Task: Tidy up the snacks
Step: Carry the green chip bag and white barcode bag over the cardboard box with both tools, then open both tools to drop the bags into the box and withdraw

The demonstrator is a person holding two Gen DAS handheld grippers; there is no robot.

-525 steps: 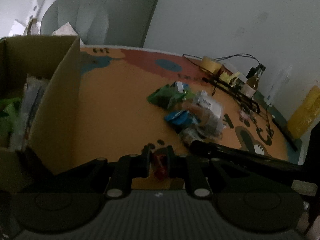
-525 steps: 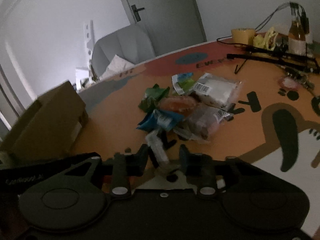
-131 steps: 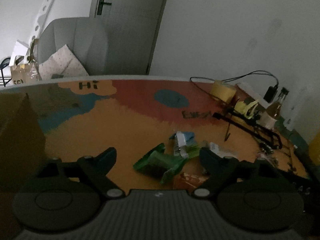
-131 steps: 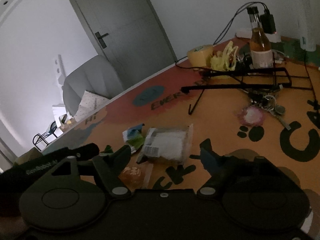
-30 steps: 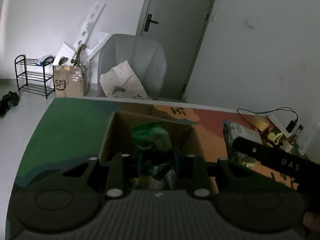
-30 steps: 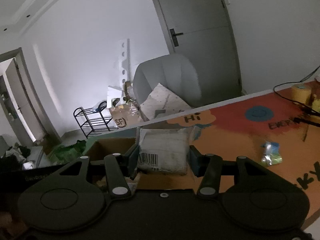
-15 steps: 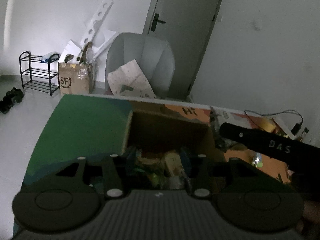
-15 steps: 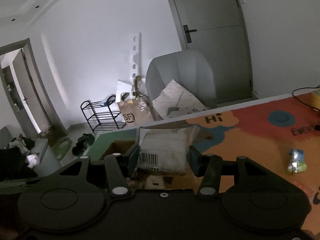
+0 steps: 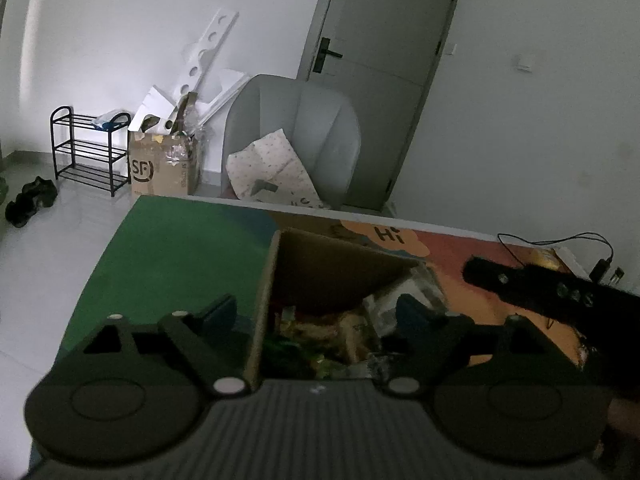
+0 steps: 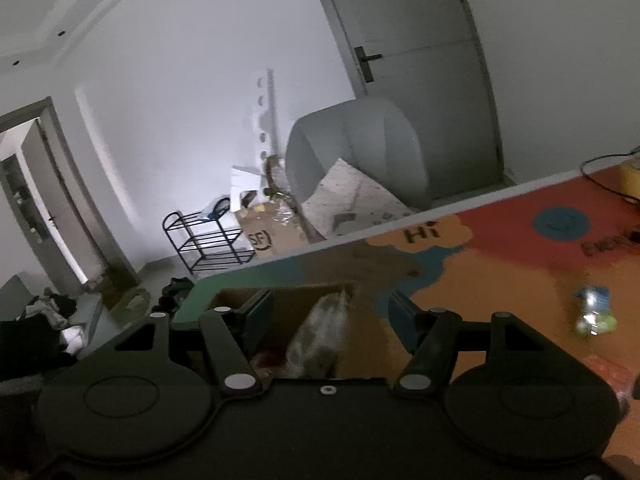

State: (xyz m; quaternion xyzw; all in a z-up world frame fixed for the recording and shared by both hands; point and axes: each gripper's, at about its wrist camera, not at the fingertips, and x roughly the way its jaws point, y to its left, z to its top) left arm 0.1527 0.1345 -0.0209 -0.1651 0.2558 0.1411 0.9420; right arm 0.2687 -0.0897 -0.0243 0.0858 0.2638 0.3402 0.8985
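Observation:
An open cardboard box (image 9: 320, 268) stands on the colourful table mat and holds several snack packets (image 9: 320, 332). My left gripper (image 9: 316, 312) is open and empty above the box's near side. My right gripper (image 10: 332, 312) is open above the same box (image 10: 288, 300). The clear packet with white contents (image 10: 320, 332) sits loose between its jaws, tilted down into the box. The right gripper's body shows as a dark bar in the left wrist view (image 9: 560, 292). A blue-green snack packet (image 10: 592, 312) lies on the mat to the right.
A grey armchair (image 9: 296, 140) with a patterned paper bag stands behind the table. An SF cardboard box (image 9: 164, 168) and a black shoe rack (image 9: 88, 152) stand on the floor at the left. Cables (image 9: 568, 240) lie at the table's right. An orange packet (image 10: 608, 372) lies near the right edge.
Both grippers have opened over the box. The green packet left the left gripper and lies in the box; the white packet has slipped from the right gripper's hold and tips into the box.

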